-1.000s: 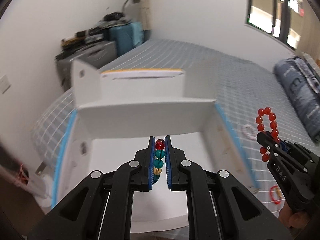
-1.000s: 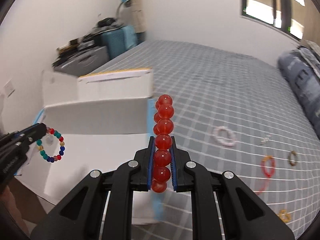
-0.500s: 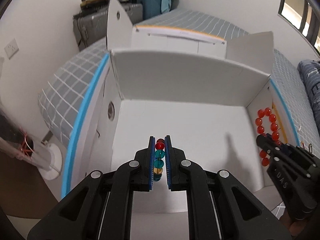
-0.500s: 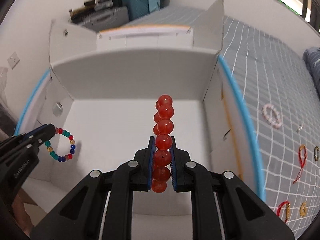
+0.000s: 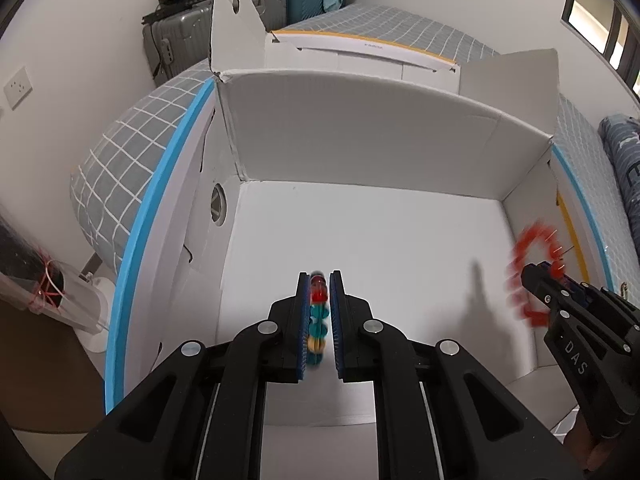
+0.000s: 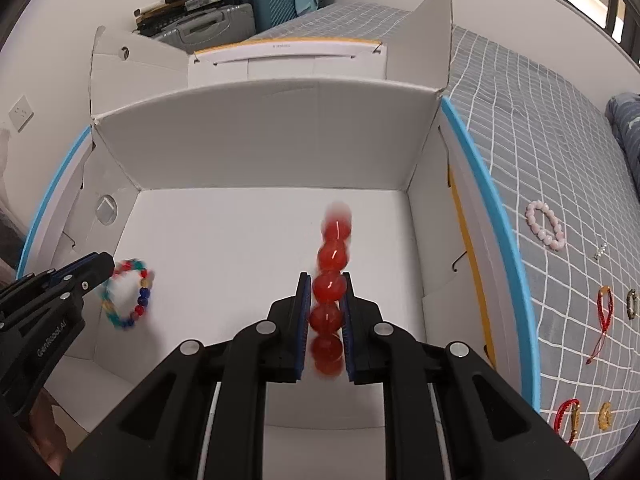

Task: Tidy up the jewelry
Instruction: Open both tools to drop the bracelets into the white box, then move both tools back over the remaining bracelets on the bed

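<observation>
Grey checked bed (image 6: 532,128) carries an open white box (image 6: 264,148); above its floor the left tool (image 5: 319,312) is opening around a blurred multicoloured bracelet (image 5: 318,300), and the right tool (image 6: 326,312) is opening around a blurred red bead bracelet (image 6: 330,288), both bracelets between the blue pads

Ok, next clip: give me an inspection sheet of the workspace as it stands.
Surface: bed with grey checked cover.
Job's things: open white cardboard box, floor bare; red bead bracelet; multicoloured bead bracelet, both blurred above the box floor.
Clutter: pink bracelet and red cord bracelets loose on the bed.
Grippers: left gripper and right gripper both opening, bracelets between the jaws.
Cables: nothing seen.
Surroundings: suitcases, wall socket, window.
</observation>
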`<state>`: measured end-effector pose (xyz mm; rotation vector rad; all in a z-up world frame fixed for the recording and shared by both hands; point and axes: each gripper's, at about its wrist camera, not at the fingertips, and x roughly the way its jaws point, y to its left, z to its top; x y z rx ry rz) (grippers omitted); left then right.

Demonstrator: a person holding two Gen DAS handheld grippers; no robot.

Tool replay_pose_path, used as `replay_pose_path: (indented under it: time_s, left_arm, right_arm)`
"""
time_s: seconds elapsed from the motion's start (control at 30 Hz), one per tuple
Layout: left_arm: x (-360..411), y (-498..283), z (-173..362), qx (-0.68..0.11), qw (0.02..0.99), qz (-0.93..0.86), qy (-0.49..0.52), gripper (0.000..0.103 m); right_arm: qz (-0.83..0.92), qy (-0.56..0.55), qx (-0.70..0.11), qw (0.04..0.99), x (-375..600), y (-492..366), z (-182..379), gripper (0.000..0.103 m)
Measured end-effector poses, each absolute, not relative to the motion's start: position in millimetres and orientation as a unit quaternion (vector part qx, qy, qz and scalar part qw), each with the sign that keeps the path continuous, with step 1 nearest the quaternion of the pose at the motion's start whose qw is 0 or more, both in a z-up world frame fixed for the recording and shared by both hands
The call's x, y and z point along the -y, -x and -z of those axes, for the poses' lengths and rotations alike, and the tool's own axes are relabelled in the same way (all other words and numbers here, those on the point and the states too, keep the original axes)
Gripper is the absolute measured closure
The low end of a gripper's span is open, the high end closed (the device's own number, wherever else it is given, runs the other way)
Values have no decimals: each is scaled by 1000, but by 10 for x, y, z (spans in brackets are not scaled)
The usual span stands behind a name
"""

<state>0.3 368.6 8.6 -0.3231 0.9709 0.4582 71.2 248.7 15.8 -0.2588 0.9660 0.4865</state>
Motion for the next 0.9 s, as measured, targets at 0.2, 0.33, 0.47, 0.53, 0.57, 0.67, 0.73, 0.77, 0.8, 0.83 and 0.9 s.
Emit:
replay_pose_path:
  time_s: [0.2, 0.33, 0.47, 0.53, 0.57, 0.67, 0.73, 0.77, 0.8, 0.83, 0.9]
  left_arm:
    - [-3650, 60, -253, -435, 858, -233, 141, 43]
    - [-3592, 107, -392, -417, 867, -245, 123, 23]
    - [-3529, 160, -514, -393, 875, -257, 115, 10]
    - [-3505, 173, -573, -386, 878, -260, 114, 7]
    - [-3487, 186, -593, -380, 880, -262, 113, 7]
    - [-3442, 216, -644, -373, 882, -263, 115, 6]
    - [-3404, 228, -677, -371, 884, -260, 117, 6]
    - [-3374, 232, -694, -370, 884, -260, 115, 6]
    - [-3338, 235, -712, -370, 885, -259, 113, 6]
    - [-3307, 231, -726, -369, 886, -257, 112, 6]
    - [-3223, 222, -760, -368, 889, -250, 111, 6]
  right_arm:
    - [-236, 120, -445, 855, -2445, -666, -242, 52]
    - [-240, 113, -429, 864, -2386, -637, -357, 28]
    - [-229, 115, -411, 875, -2314, -623, -458, 19]
    - [-228, 108, -408, 877, -2258, -626, -501, 17]
    - [-228, 106, -407, 878, -2233, -621, -522, 17]
    - [-226, 103, -403, 881, -2156, -608, -582, 17]
    - [-225, 102, -400, 883, -2110, -601, -622, 17]
    - [-223, 100, -398, 884, -2068, -596, -644, 17]
    - [-221, 98, -396, 886, -2021, -590, -670, 17]
    - [-220, 96, -393, 888, -1965, -577, -698, 17]
    - [-214, 92, -388, 892, -1844, -558, -758, 17]
